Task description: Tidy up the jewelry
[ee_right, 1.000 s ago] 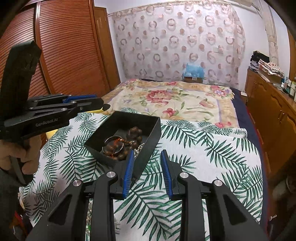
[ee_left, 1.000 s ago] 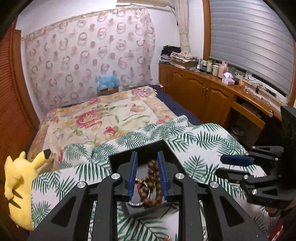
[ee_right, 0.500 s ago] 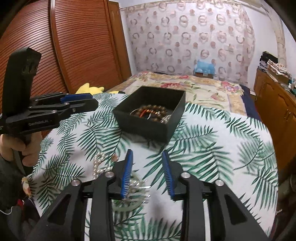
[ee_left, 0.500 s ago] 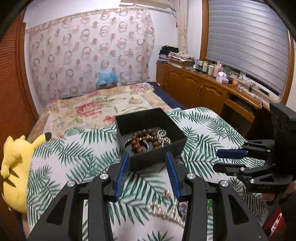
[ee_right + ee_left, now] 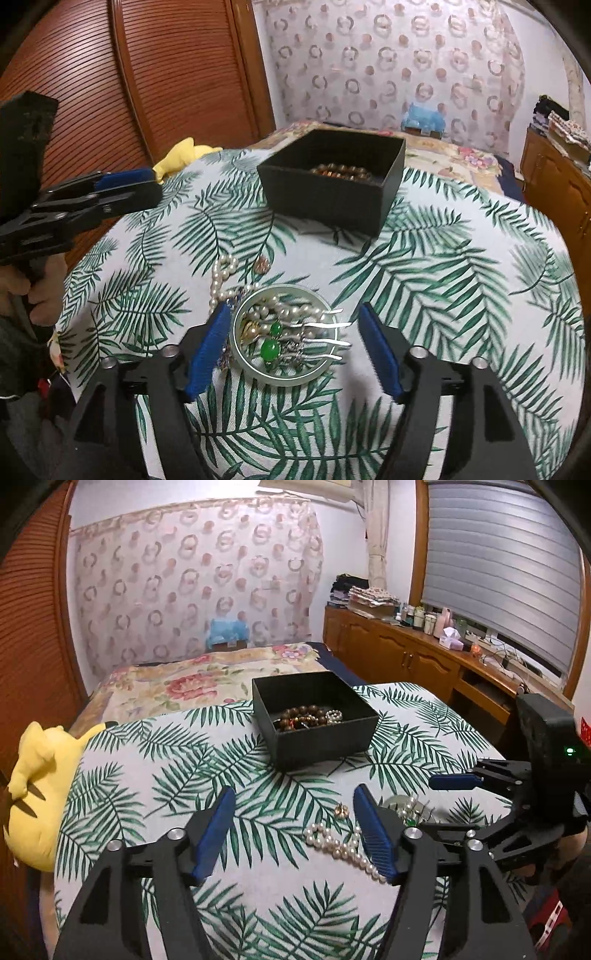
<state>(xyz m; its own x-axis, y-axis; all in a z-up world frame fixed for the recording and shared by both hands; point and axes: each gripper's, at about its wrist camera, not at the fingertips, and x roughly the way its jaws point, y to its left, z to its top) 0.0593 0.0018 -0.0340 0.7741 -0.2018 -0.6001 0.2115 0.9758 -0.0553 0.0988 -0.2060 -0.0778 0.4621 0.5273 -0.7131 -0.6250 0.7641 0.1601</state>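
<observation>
Left claw: had just spread apart, nothing in it, over the near pearl strand.
Right claw: likewise just sprung apart, empty, straddling the glass dish of green-stone pieces, probably for the next pick.
Black box: far on the counter, bead bracelet inside, sorted.

The pearl necklace runs behind the left gripper's right finger at four o'clock. In the right wrist view the black box's wall hides most of the bead bracelet; the dish's tangled pieces are too small to separate.
</observation>
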